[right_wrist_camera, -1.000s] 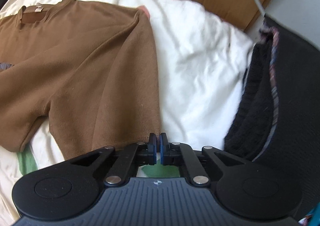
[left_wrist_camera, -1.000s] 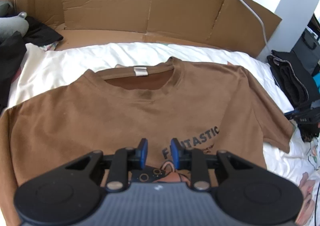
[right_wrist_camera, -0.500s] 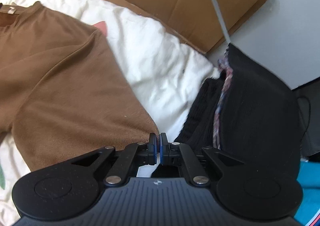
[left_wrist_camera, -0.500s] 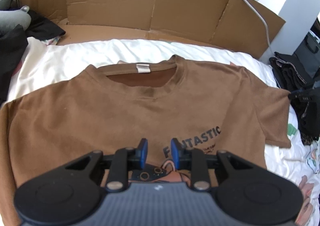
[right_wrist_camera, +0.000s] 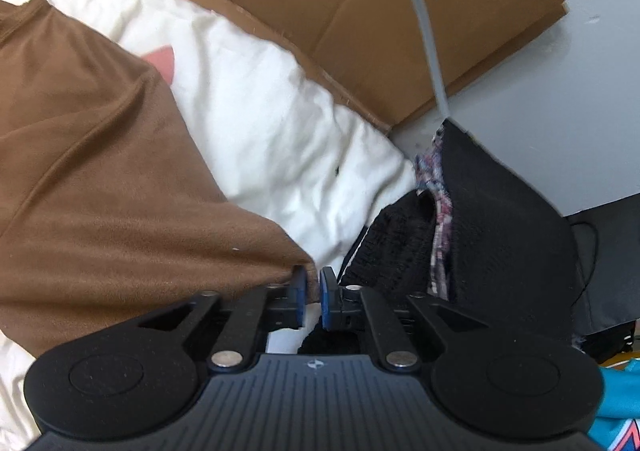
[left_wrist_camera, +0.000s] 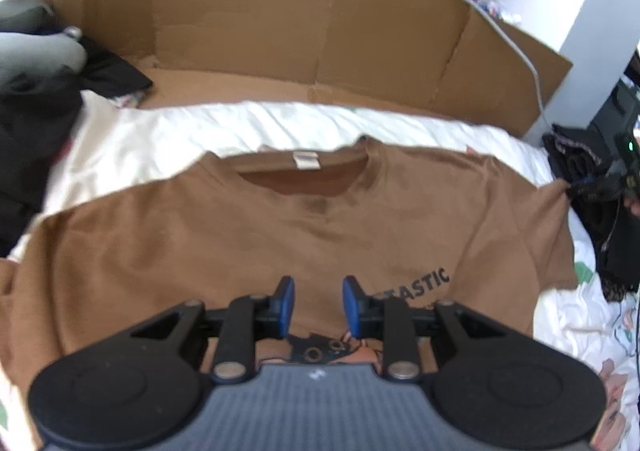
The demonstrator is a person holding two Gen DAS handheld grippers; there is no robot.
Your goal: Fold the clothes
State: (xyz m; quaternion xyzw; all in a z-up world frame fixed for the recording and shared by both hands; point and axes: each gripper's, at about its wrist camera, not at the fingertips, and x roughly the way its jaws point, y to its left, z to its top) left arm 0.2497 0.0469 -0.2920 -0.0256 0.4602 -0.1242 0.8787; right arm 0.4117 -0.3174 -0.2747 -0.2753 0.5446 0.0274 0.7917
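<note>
T-shirt (left_wrist_camera: 248, 235): brown, spread flat, front up, on the white bedding (left_wrist_camera: 160, 131); "ASTIC" is read on the chest print.
Cardboard (left_wrist_camera: 280, 35): stood as a wall behind the bedding.
Dark clothes pile (right_wrist_camera: 500, 219): seen close only in the right wrist view, just beside the sleeve tip.
Left gripper (left_wrist_camera: 318, 305): held above the chest print, jaws narrow and opening, nothing between them.
Right gripper (right_wrist_camera: 314, 297): at the sleeve edge, jaws opening; cloth touches one pad.
Neck label (left_wrist_camera: 306, 161): white, unreadable.

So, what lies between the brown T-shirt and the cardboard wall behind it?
Only bare white bedding lies between the brown T-shirt and the cardboard wall, seen in the left wrist view.
</note>
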